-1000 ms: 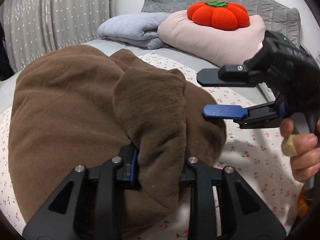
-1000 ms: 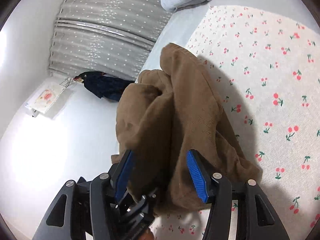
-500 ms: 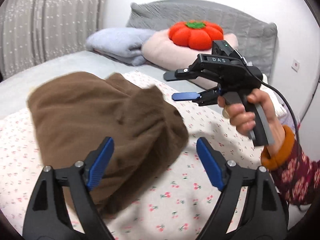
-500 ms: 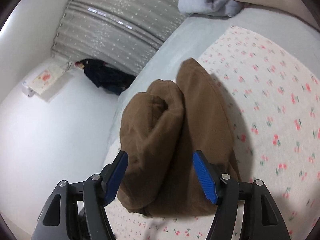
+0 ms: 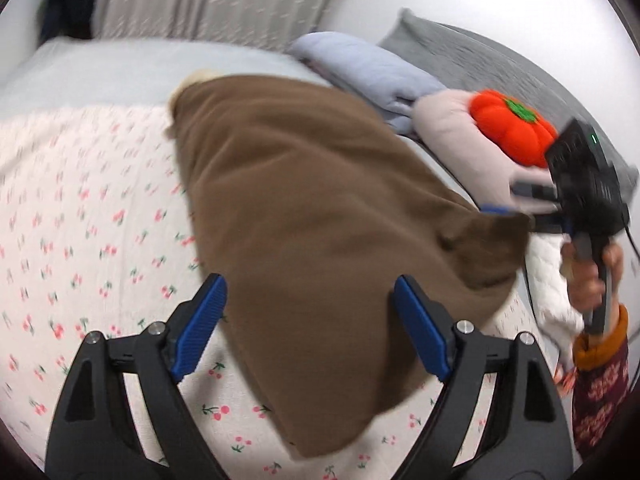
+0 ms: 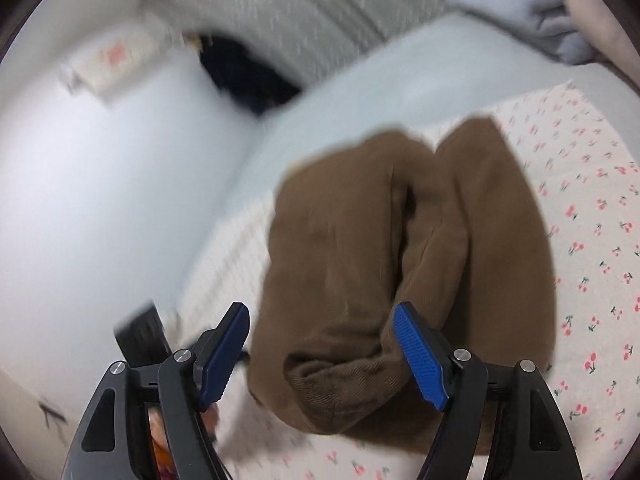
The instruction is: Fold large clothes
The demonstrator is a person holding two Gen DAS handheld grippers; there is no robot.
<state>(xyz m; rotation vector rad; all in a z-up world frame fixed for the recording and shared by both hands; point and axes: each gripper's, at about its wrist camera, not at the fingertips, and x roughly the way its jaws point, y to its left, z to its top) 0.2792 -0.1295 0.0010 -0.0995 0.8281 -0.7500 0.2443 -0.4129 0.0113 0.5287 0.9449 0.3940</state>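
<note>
A brown garment (image 5: 304, 216) lies folded in a thick bundle on the cherry-print bed cover (image 5: 80, 220). My left gripper (image 5: 308, 328) is open above its near end, blue pads spread wide, holding nothing. My right gripper (image 5: 516, 210) shows at the bundle's far right corner, held in a hand. In the right wrist view the brown garment (image 6: 400, 264) lies under my open right gripper (image 6: 320, 352), with its rolled end between the blue pads; whether they touch it I cannot tell.
A grey folded blanket (image 5: 360, 68), a pink pillow (image 5: 448, 132) with an orange pumpkin cushion (image 5: 512, 132) and a grey headboard (image 5: 500, 60) lie beyond the garment. A grey curtain (image 5: 200, 0) and dark clothing (image 6: 244, 76) stand at the bedside. Both views are motion-blurred.
My left gripper let go of the brown fold and pulled back. Both grippers have drawn away and swung; the garment now lies by itself on the bed.
</note>
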